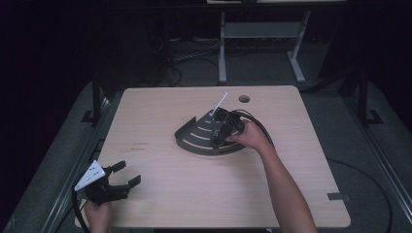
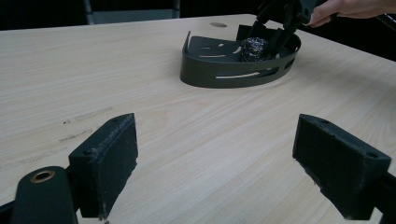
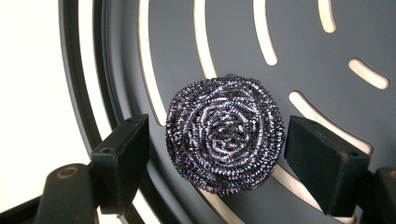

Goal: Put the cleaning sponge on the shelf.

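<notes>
1. A steel wool scourer point(image 3: 224, 134), a round coil of shiny wire, lies on the slotted floor of a dark, half-round metal tray point(image 1: 194, 137).
2. The tray sits on the wooden table point(image 1: 170, 194), a little right of the middle and towards the far side; its curved wall faces the near left and long slots run through its floor and wall.
3. The right gripper point(image 1: 222, 127) points down into the right part of the tray, held by the person's right hand point(image 1: 252, 137), whose forearm comes in from the near right.
4. In the right gripper view its jaws stand on either side of the scourer, released: a narrow gap shows between the left pad and the wire, and the right pad stands just beside the coil without squeezing it.
5. From the left gripper view the scourer point(image 2: 254, 48) rests inside the tray point(image 2: 224, 70) between the right gripper's jaws.
6. The left gripper point(image 1: 120, 180) rests at the near left corner of the table, well apart from the tray, in the person's left hand point(image 1: 98, 213).
7. Its jaws are spread wide with only bare tabletop between them.
8. A thin white stick point(image 1: 219, 104) rises tilted from the far edge of the tray.
9. A round cable hole point(image 1: 244, 99) marks the table's far side.
</notes>
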